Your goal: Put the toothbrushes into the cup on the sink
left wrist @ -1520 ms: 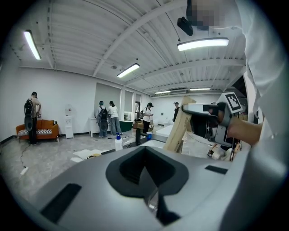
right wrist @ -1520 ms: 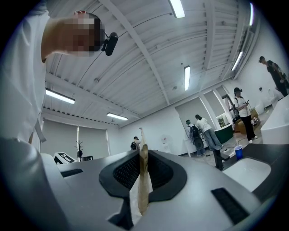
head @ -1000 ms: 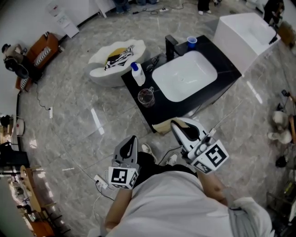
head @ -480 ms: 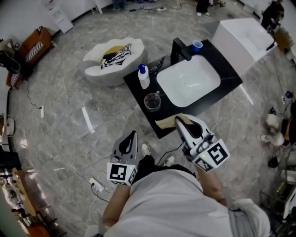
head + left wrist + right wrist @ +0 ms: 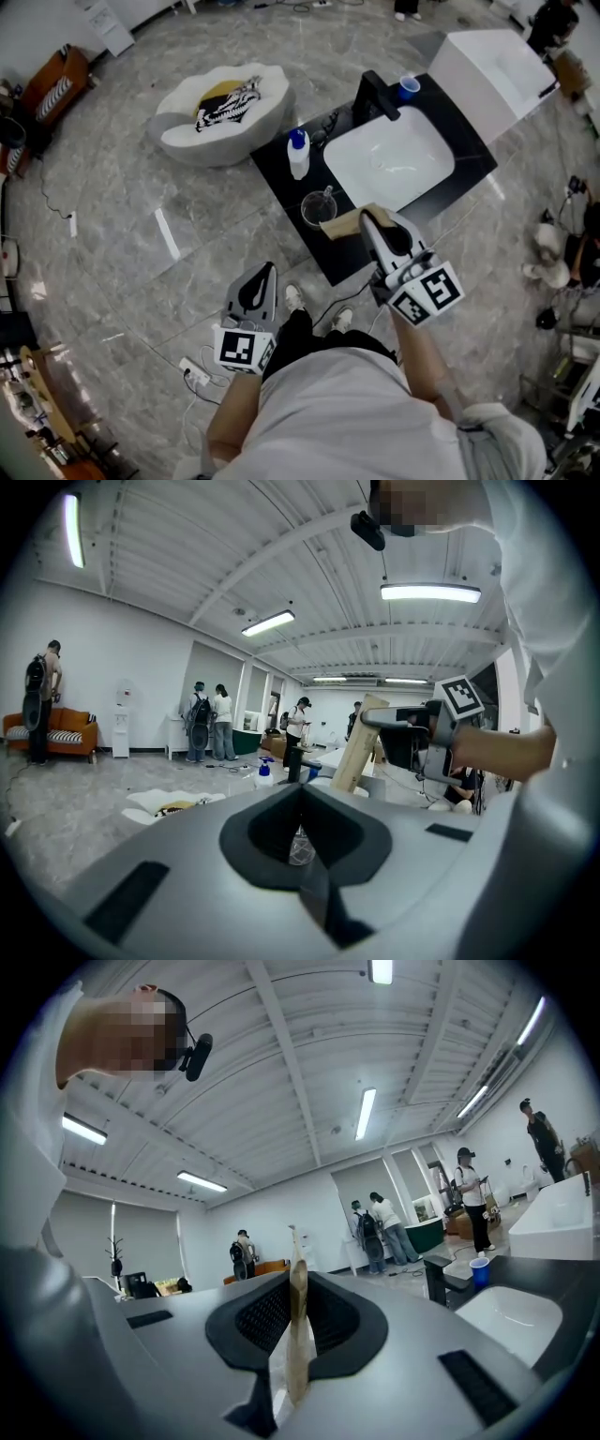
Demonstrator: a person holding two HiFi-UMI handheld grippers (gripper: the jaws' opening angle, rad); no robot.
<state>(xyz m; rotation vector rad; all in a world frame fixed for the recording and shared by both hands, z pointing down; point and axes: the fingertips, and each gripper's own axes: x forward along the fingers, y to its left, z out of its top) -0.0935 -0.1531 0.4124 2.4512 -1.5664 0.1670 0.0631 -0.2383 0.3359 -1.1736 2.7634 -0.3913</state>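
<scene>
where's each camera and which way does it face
Head view: on the head, down onto the sink counter; left gripper, right gripper, shirt.
Left gripper view: on it, toward the sink counter; shut jaws.
Right gripper view: on it, toward the basin; jaws shut on tan pack.
Shared: blue cup, head and right gripper views.

Floor [image 5: 122, 244] glossy grey marble-look; counter [image 5: 281, 187] smooth black; basin [image 5: 394, 155] glossy white; cup [image 5: 320, 208] clear glass; pack [image 5: 345, 223] tan matt card.
</scene>
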